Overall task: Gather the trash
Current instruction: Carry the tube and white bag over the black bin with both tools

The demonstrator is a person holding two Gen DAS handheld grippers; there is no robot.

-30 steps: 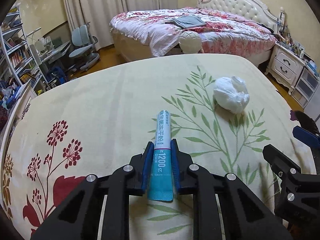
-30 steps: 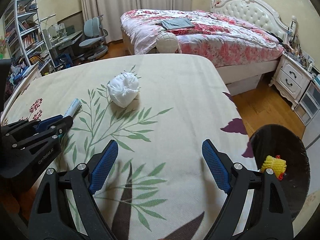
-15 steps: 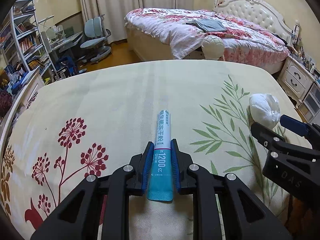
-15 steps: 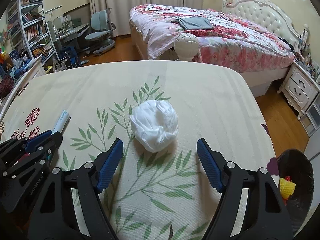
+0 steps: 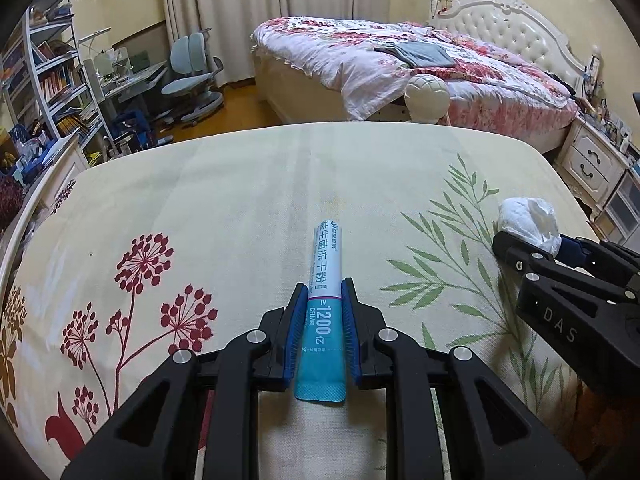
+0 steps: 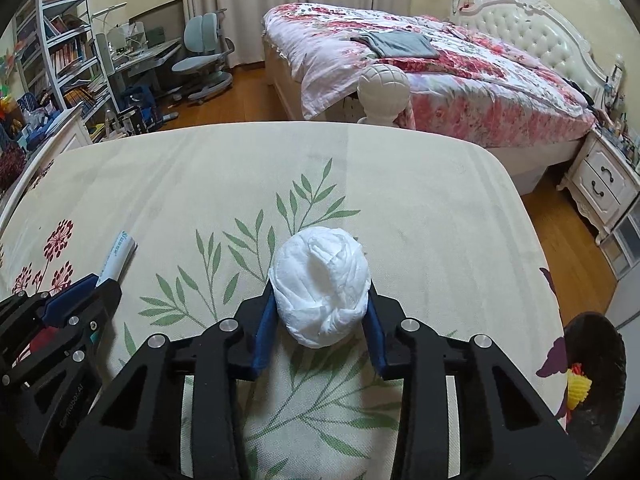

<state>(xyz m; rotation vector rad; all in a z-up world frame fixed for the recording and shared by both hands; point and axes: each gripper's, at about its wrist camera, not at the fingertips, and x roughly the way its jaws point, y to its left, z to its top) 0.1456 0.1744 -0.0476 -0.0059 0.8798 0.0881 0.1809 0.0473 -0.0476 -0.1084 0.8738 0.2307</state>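
A teal and white stick sachet (image 5: 326, 252) lies on the floral tablecloth (image 5: 224, 208), and my left gripper (image 5: 323, 292) is shut on its lower part. A white crumpled paper wad (image 6: 320, 280) sits between the blue pads of my right gripper (image 6: 320, 296). Its jaws are closing and both pads touch the wad's sides. In the left wrist view the right gripper (image 5: 532, 240) shows at the right edge, around the wad (image 5: 528, 220). In the right wrist view the left gripper (image 6: 86, 286) is at the lower left with the sachet (image 6: 120, 252).
A black bin (image 6: 600, 360) holding a yellow piece of trash (image 6: 578, 386) stands off the table's right edge. Beyond the table are a bed (image 6: 420, 52), a white round post top (image 6: 384, 88), a nightstand (image 6: 600, 184), a desk chair (image 6: 204, 60) and bookshelves (image 6: 68, 52).
My right gripper swung left from bare cloth to the paper wad and its jaws narrowed around it. The left gripper kept its hold on the sachet and shifted slightly.
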